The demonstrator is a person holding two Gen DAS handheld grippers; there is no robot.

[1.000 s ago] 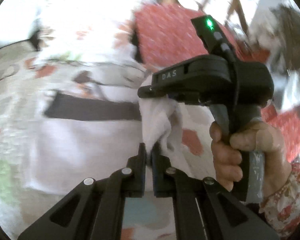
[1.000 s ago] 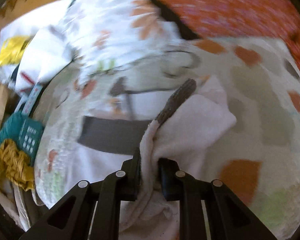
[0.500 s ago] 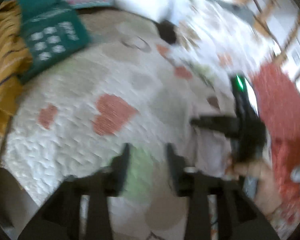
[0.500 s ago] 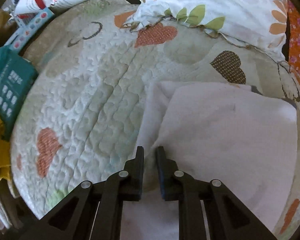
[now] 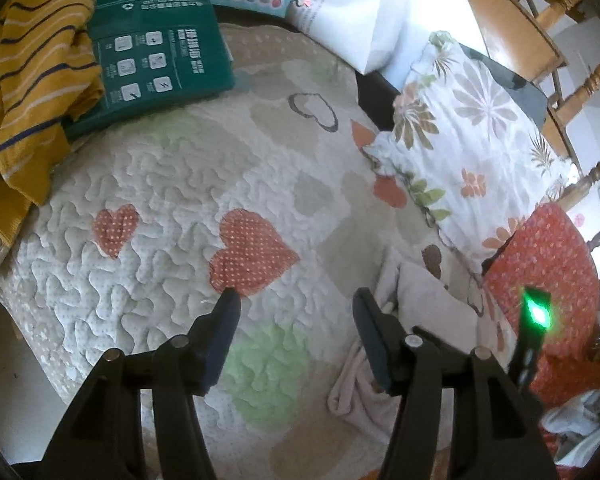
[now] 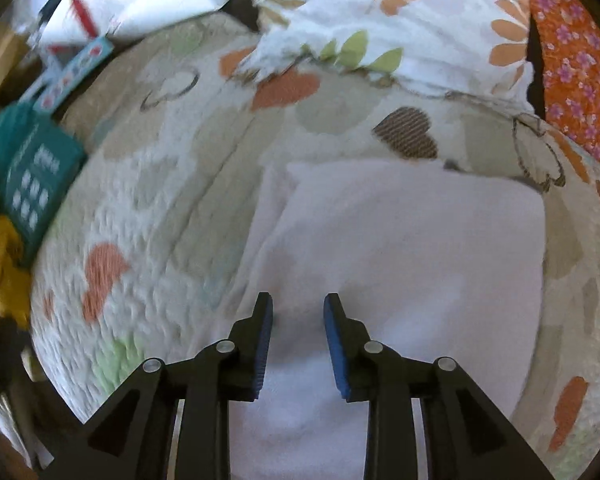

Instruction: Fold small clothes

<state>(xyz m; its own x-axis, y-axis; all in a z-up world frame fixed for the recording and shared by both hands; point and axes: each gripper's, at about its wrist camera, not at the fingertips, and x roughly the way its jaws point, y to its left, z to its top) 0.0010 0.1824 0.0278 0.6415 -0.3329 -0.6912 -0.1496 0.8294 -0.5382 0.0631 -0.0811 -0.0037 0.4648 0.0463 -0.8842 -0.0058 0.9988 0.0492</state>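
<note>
A small white garment (image 6: 412, 248) lies folded flat on the heart-patterned quilt (image 6: 172, 216). My right gripper (image 6: 298, 304) is open just above its near part, holding nothing. In the left wrist view the same garment (image 5: 424, 300) lies at the right, partly behind my right finger. My left gripper (image 5: 296, 300) is open and empty over the quilt (image 5: 160, 216), to the left of the garment. The right gripper's body with a green light (image 5: 534, 312) shows at the right edge.
A green packet (image 5: 160, 48) and a yellow striped garment (image 5: 32, 60) lie at the far left. A floral pillow (image 5: 472, 132) and a red floral cushion (image 5: 548, 272) lie at the right. A wooden chair (image 5: 568, 52) stands behind.
Both grippers were shut on the white garment a second ago. They laid it down folded and let go. The left gripper swung left off it and both now stand open.
</note>
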